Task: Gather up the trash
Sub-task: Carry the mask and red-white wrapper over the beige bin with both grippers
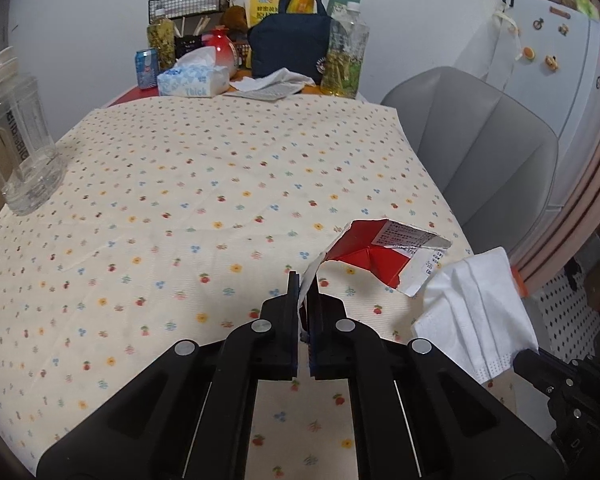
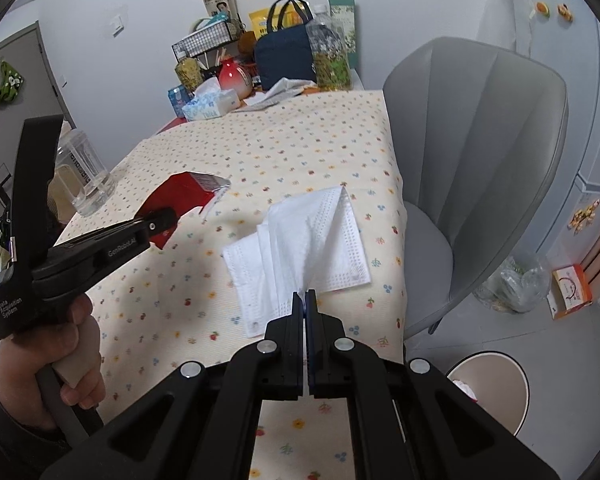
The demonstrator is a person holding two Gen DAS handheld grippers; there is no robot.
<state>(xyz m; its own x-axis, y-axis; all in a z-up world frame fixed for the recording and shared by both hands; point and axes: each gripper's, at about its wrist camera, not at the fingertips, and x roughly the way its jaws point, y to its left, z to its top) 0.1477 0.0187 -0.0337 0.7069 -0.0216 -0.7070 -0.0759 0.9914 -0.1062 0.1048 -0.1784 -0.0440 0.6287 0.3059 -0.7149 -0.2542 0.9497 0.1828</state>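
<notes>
White tissue [image 2: 304, 248] hangs pinched by one corner in the right gripper [image 2: 305, 294], whose jaws are pressed together on it, the sheet fanning forward and up from the tips, lifted off the tablecloth [image 2: 260, 148]. The bin [image 2: 490, 384] sits on the floor below and to the right of those jaws, near the table edge, its mouth open and some trash already inside; that downward-right offset is what the drop turns on, and the right hand is the nearer one. The left gripper [image 1: 304, 280] has its jaws closed on the torn white edge of a red carton [image 1: 376, 260], which trails forward and right of its tips, long axis slanting toward the tissue. To reach the bin it would probably have to cross behind the right gripper. The grey chair [image 2: 480, 160] stands beyond the bin, close enough to crowd a wide swing.
</notes>
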